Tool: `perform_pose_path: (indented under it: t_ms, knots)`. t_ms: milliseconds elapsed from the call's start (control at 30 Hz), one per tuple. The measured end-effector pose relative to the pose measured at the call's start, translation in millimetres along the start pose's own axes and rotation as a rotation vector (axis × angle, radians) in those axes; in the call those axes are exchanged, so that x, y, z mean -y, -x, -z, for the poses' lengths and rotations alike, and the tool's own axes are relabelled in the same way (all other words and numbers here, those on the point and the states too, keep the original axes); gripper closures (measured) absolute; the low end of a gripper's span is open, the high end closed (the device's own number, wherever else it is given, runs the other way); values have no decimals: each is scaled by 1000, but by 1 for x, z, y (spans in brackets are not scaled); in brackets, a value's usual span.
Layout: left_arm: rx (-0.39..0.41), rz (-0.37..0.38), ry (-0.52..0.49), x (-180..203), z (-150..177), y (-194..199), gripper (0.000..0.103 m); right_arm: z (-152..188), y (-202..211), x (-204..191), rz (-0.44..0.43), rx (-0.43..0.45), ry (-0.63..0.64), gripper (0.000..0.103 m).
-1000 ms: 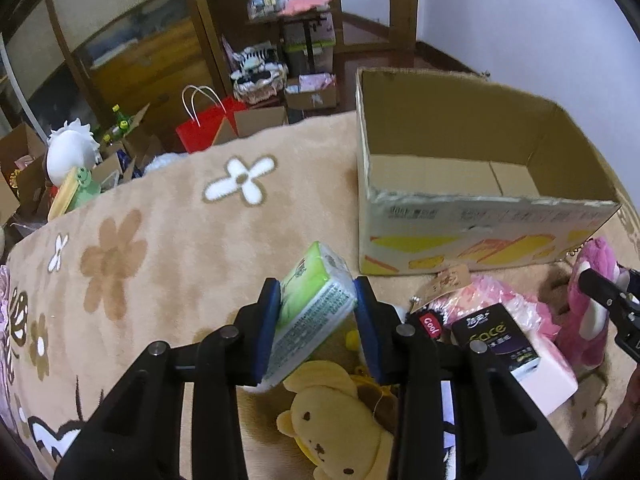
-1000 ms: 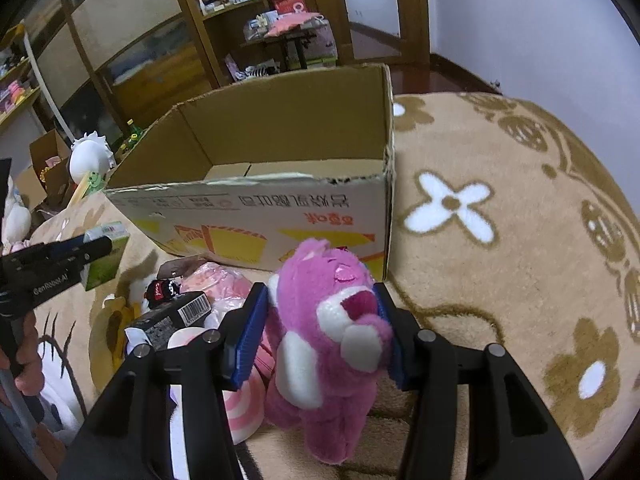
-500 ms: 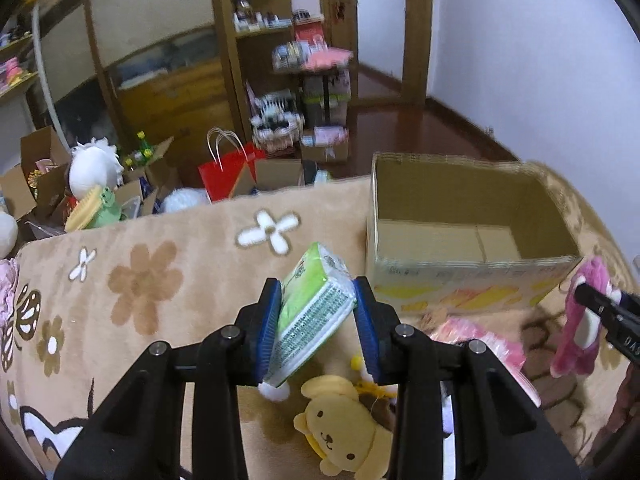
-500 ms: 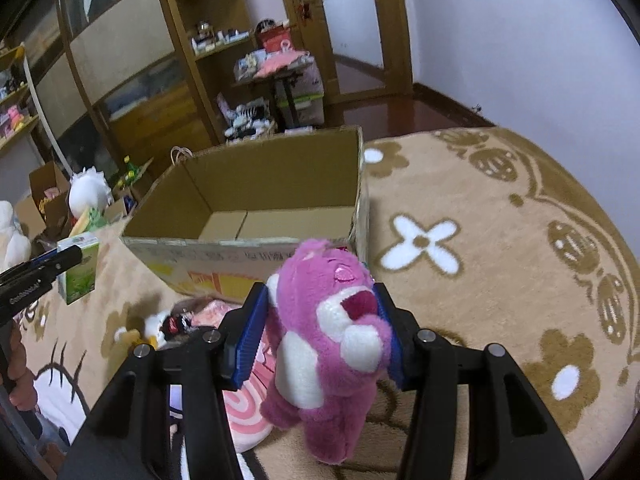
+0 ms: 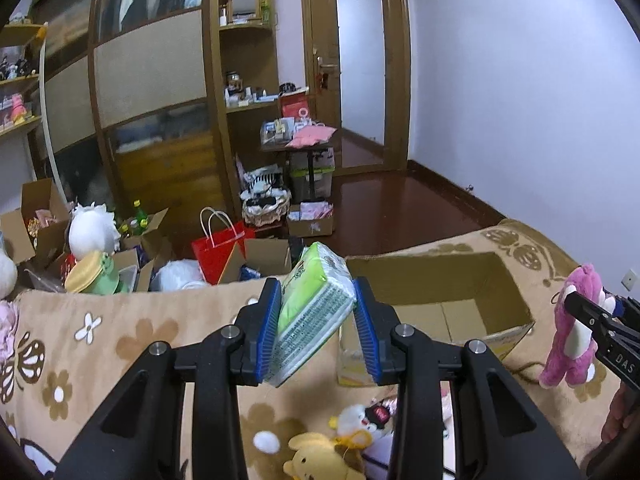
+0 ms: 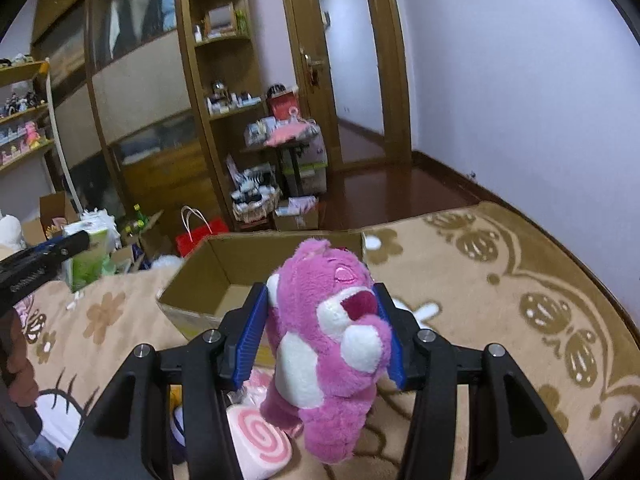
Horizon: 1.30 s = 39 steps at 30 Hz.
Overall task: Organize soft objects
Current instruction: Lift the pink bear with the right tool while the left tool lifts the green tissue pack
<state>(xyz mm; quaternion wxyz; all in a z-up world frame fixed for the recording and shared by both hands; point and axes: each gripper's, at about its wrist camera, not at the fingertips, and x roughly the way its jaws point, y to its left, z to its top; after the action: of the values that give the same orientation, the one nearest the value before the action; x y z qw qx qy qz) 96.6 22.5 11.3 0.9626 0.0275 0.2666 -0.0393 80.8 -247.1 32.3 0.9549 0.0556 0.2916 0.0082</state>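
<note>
Currently: left gripper [image 5: 316,330] clamps tissue pack [image 5: 312,312], right gripper [image 6: 320,336] clamps pink bear [image 6: 332,344], both aloft near empty cardboard box [image 5: 496,276]; yellow plush [image 5: 320,456] and other items on blanket unsorted

a red paper bag [image 5: 219,249] with white handles stands on the floor past the far edge of the bed, open cartons [image 5: 266,255] beside it. behind, a wooden shelf unit [image 5: 244,80] and a closed wooden door [image 5: 358,68]; a cluttered side table [image 5: 298,140] stands between them.
</note>
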Motion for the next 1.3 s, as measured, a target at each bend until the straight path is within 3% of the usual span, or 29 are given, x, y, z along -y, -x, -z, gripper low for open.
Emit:
perform_pose_path:
  t_ms: [100, 200, 500, 900, 1300]
  knots:
    - [39, -8, 19, 2, -7, 7, 68, -9, 4, -9, 2, 22, 22, 48]
    - [81, -21, -22, 11, -16, 15, 68, -18, 7, -19, 21, 39, 51, 48]
    - [127, -11, -72, 26, -37, 18, 68, -44, 6, -31, 27, 95, 108, 48]
    - [156, 116, -102, 42, -27, 5, 68, -65, -16, -31, -8, 156, 108, 48]
    - [44, 175, -83, 43, -10, -40, 68, -47, -60, -10, -80, 72, 17, 47]
